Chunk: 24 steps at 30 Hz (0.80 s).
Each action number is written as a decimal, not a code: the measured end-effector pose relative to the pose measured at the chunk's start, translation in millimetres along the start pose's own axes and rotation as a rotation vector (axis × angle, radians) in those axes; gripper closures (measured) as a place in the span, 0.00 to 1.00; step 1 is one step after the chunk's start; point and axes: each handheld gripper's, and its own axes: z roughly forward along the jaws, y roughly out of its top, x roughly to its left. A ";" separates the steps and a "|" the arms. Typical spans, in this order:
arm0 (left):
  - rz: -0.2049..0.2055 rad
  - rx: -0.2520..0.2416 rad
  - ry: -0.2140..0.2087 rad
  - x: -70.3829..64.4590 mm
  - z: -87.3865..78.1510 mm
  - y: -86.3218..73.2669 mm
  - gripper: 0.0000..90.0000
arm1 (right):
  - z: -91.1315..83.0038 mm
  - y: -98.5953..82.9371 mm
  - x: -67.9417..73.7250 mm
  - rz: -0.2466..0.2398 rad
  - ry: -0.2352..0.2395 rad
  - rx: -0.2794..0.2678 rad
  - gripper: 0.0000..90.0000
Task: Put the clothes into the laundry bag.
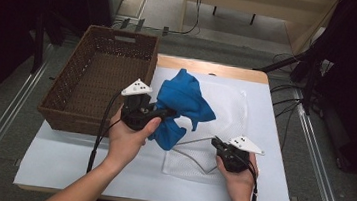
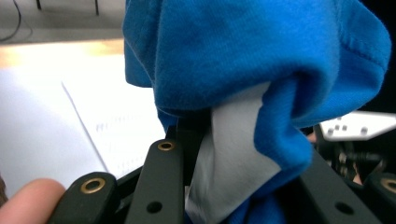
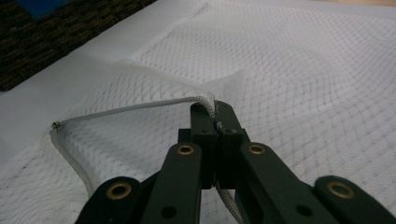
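On a white-covered bench [image 1: 84,163] beside a brown wicker basket [image 1: 99,77], a white mesh bag [image 1: 231,106] lies flat under a bunched blue shirt [image 1: 183,103] held above it. The left gripper [image 1: 162,113] has its jaws clamped on the shirt's folds. The right gripper [image 3: 215,108], jaws pressed together, pinches the bag's zipper edge [image 3: 135,106].

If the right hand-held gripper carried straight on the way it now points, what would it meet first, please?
Most likely the white mesh bag itself: the right hand-held gripper is shut on the bag's zipper edge, and mesh spreads ahead of it. Depth beyond is unclear.
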 end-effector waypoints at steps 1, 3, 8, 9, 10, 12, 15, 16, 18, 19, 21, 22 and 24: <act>-0.001 0.009 -0.003 -0.1 0.4 -5.1 0.81 | -0.5 0.3 -0.2 0.002 0.001 -0.002 1.00; -0.002 0.017 -0.005 -0.4 0.5 -10.3 0.81 | -1.0 0.9 0.0 0.006 0.002 -0.005 1.00; -0.026 0.052 -0.017 4.5 -1.3 -39.2 0.80 | -1.3 2.2 -1.4 0.014 0.021 0.000 1.00; -0.032 0.061 -0.019 6.2 -1.7 -43.8 0.80 | -1.5 2.4 -1.5 0.016 0.022 -0.001 1.00; -0.034 0.067 -0.021 8.0 -2.1 -48.6 0.80 | -1.8 2.7 -1.5 0.016 0.023 -0.002 1.00; -0.028 0.081 -0.023 11.8 -3.7 -59.8 0.79 | -2.5 3.2 -1.2 0.015 0.024 -0.006 1.00; -0.038 0.118 -0.020 19.5 -4.9 -80.0 0.78 | -3.5 4.2 -1.0 0.013 0.025 -0.014 1.00; -0.042 0.133 -0.012 22.5 -4.6 -87.2 0.78 | -3.8 4.4 -0.8 0.013 0.025 -0.013 1.00; -0.044 0.150 -0.003 25.3 -3.9 -94.7 0.77 | -3.7 4.6 0.0 0.012 0.026 -0.014 1.00; -0.053 0.198 0.013 31.5 -0.7 -110.2 0.77 | -3.7 4.8 0.8 0.013 0.028 -0.013 1.00; -0.063 0.236 0.018 38.5 2.2 -125.1 0.77 | -3.9 5.4 1.9 0.008 0.031 -0.014 1.00; -0.071 0.255 0.020 41.4 3.8 -131.9 0.77 | -4.2 5.8 2.4 0.008 0.031 -0.016 1.00; -0.085 0.286 -0.002 46.8 6.6 -141.1 0.75 | -4.8 6.8 2.7 0.006 0.032 -0.019 1.00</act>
